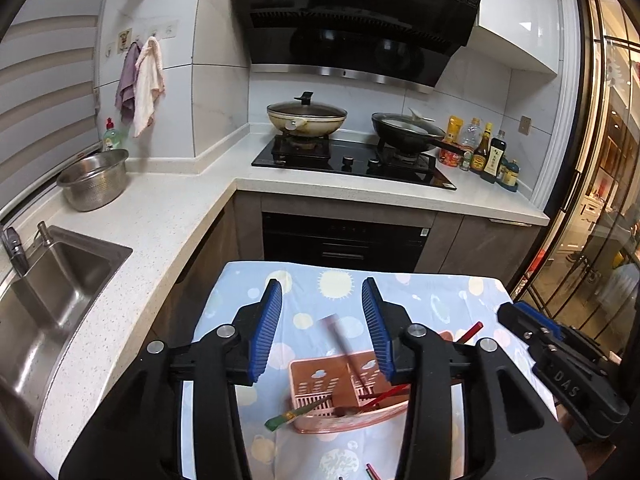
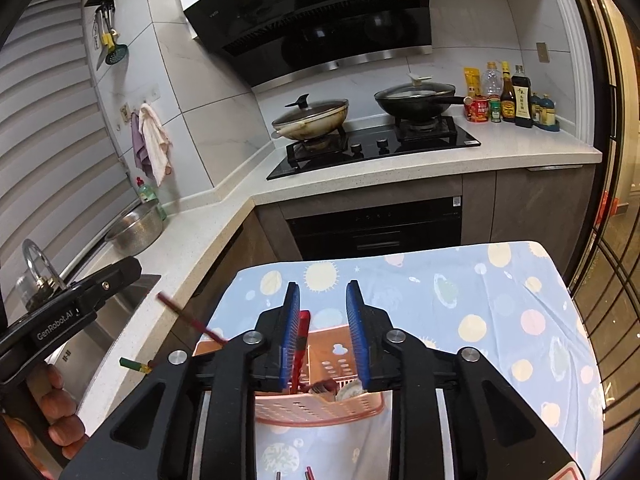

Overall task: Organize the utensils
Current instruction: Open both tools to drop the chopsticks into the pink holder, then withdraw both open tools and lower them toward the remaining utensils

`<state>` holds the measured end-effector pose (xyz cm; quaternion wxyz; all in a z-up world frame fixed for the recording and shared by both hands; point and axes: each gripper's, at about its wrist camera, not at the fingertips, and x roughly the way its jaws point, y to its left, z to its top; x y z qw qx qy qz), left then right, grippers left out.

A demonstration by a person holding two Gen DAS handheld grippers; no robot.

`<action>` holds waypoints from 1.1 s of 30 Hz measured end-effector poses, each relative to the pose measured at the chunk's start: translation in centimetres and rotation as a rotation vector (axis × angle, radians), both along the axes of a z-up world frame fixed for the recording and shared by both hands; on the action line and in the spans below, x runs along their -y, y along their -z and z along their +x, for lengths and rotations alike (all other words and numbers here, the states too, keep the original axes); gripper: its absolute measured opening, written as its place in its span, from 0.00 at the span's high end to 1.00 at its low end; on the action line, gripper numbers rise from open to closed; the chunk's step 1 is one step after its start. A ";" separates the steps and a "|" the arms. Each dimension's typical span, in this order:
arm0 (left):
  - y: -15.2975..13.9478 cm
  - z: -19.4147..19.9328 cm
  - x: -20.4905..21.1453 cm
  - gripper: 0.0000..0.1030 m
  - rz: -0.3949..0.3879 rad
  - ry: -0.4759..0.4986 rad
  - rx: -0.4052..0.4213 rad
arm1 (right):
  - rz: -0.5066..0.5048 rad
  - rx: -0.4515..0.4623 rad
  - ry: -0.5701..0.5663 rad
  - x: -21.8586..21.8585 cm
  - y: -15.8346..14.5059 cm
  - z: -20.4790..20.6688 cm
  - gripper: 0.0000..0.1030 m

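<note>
A pink slotted utensil basket (image 1: 332, 384) stands on the table's blue patterned cloth (image 1: 420, 300). It holds red chopsticks (image 1: 388, 394), a green-tipped chopstick (image 1: 296, 414) and a blurred grey utensil (image 1: 344, 342). My left gripper (image 1: 322, 328) is open above the basket and holds nothing. My right gripper (image 2: 322, 332) is open over the basket (image 2: 320, 404), with a red chopstick (image 2: 302, 344) beside its left pad. The right gripper also shows in the left wrist view (image 1: 560, 364), and the left gripper in the right wrist view (image 2: 72, 308).
Loose chopstick ends (image 1: 374, 472) lie on the cloth near me. A steel sink (image 1: 52, 292) and colander (image 1: 96, 180) are on the left counter. A stove (image 1: 352, 160) with two pans and sauce bottles (image 1: 484, 152) stand behind. A glass door (image 1: 600, 200) is right.
</note>
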<state>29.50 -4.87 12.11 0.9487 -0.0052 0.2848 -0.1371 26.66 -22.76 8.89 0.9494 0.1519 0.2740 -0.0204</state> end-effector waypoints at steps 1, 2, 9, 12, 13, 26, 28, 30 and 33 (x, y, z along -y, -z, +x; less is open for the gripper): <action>0.0 -0.1 -0.1 0.55 0.005 -0.006 0.001 | 0.001 0.003 -0.001 0.0 -0.1 -0.2 0.75; 0.1 -0.3 -0.3 0.53 0.010 -0.012 0.003 | 0.003 0.005 -0.002 0.0 -0.1 -0.5 0.75; 0.2 -1.9 -0.8 0.53 0.022 -0.024 -0.001 | -0.005 0.016 -0.021 -0.7 -0.4 -2.8 0.75; 0.2 -2.7 -0.9 0.53 0.025 -0.025 0.001 | -0.012 0.020 -0.027 -1.0 -0.6 -3.8 0.75; 0.2 -3.0 -0.9 0.52 0.029 -0.025 0.004 | -0.012 0.021 -0.029 -1.1 -0.6 -4.2 0.75; 1.0 -7.6 -1.0 0.39 0.064 -0.020 0.013 | -0.029 -0.007 -0.054 -2.0 0.7 -9.1 0.75; 1.4 -8.2 -1.0 0.37 0.062 -0.024 0.003 | -0.033 -0.017 -0.059 -2.2 1.2 -10.0 0.75; 1.9 -8.6 -1.2 0.37 0.057 -0.025 -0.013 | -0.028 -0.030 -0.066 -2.3 1.8 -10.9 0.75; 2.8 -9.6 -1.4 0.37 0.053 -0.023 -0.033 | -0.025 -0.060 -0.071 -2.5 2.8 -12.0 0.75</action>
